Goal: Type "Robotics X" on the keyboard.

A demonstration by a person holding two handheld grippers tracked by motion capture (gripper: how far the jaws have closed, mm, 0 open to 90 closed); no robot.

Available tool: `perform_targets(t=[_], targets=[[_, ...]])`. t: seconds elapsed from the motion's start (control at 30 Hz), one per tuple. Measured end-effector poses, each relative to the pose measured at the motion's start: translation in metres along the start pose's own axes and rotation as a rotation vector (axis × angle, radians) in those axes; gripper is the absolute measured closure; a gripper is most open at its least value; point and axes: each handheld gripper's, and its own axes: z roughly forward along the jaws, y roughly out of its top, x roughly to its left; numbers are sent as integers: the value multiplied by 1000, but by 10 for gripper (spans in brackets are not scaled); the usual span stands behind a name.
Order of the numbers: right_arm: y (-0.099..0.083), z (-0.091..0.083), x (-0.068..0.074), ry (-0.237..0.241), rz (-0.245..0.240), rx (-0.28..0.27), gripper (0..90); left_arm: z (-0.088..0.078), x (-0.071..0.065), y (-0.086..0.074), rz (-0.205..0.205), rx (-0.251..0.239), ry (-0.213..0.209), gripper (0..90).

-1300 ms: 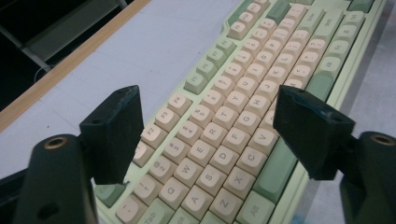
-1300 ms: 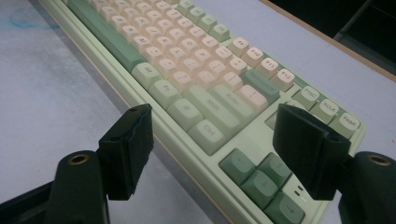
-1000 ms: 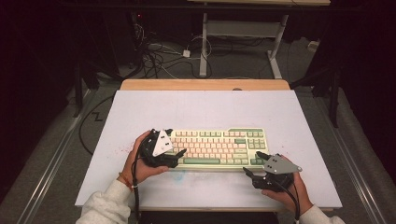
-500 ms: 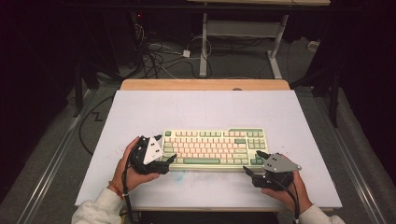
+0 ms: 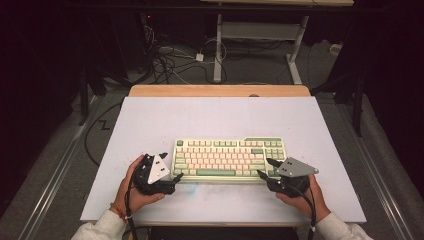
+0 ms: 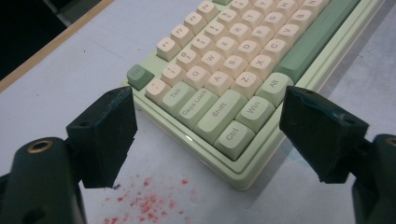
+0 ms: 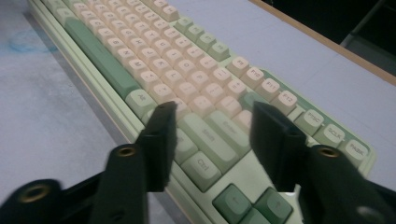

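At the near-left part of the counter (image 5: pixel 150 120), the left tool (image 6: pixel 205 121) is held in a hand (image 5: pixel 131 192), with its jaws spread wide on either side of the keyboard's near-left corner. Neither pad is seen touching the case, and nothing is gripped. Red specks (image 6: pixel 140 205) are scattered on the counter surface just below that corner, between the jaws.

The keyboard (image 5: pixel 227 160), pale green with cream and green keys, is laid flat in the near half of the counter, roughly centred between the left and right edges, its long side parallel to the near edge. Nothing is set on top of it, and the counter around it is bare apart from the specks and a faint blue smudge (image 7: pixel 28 42) near its front edge.

At the near-right, the right tool (image 7: pixel 212 140) is held in the other hand (image 5: pixel 300 200) over the keyboard's right end. Its jaws have just been closing and now stand about half open above the keys near the arrow cluster; whether the pads touch the keys cannot be told, and nothing is clamped between them.

Beyond the far edge, cables (image 5: pixel 170 60) lie on the floor beside a desk frame (image 5: pixel 255 35).
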Motion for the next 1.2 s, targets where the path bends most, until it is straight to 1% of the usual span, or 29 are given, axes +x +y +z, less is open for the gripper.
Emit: perform_targets(t=[0.03, 0.1, 0.13, 0.2, 0.3, 0.33, 0.43, 0.5, 0.53, 0.6, 0.7, 0.83, 0.97, 1.07, 1.2], targets=[[2, 1, -1, 9, 0, 1, 599, 0, -1, 0, -1, 1, -1, 182], [6, 3, -2, 8, 6, 12, 690, -1, -2, -2, -7, 0, -9, 182], [8, 5, -3, 27, 2, 15, 729, -1, -3, -2, -7, 3, -12, 182], [12, 9, -4, 37, -6, 28, 789, -2, -4, -4, -5, 8, -16, 182], [18, 18, -4, 57, -15, 44, 837, -2, -6, -6, -5, 18, -24, 182], [21, 23, -3, 66, -29, 54, 847, -2, -6, -7, -4, 23, -30, 182], [29, 35, -2, 78, -46, 68, 893, -2, -6, -9, -1, 30, -36, 182], [34, 42, -1, 86, -58, 76, 899, -3, -7, -10, -3, 33, -36, 182], [37, 47, 0, 91, -70, 88, 899, -3, -6, -10, -3, 32, -37, 181], [42, 56, 1, 97, -77, 95, 899, -3, -6, -11, -8, 33, -32, 182], [48, 68, 2, 109, -80, 105, 899, -4, -5, -12, -10, 36, -35, 182], [53, 81, 2, 113, -87, 125, 900, -3, -5, -12, -7, 43, -41, 182], [54, 91, 2, 111, -81, 145, 900, -2, -6, -12, 1, 48, -46, 182], [54, 98, 1, 106, -85, 156, 900, -1, -7, -12, 8, 54, -51, 182], [55, 101, 1, 103, -77, 166, 900, -1, -7, -12, 9, 57, -52, 182]])
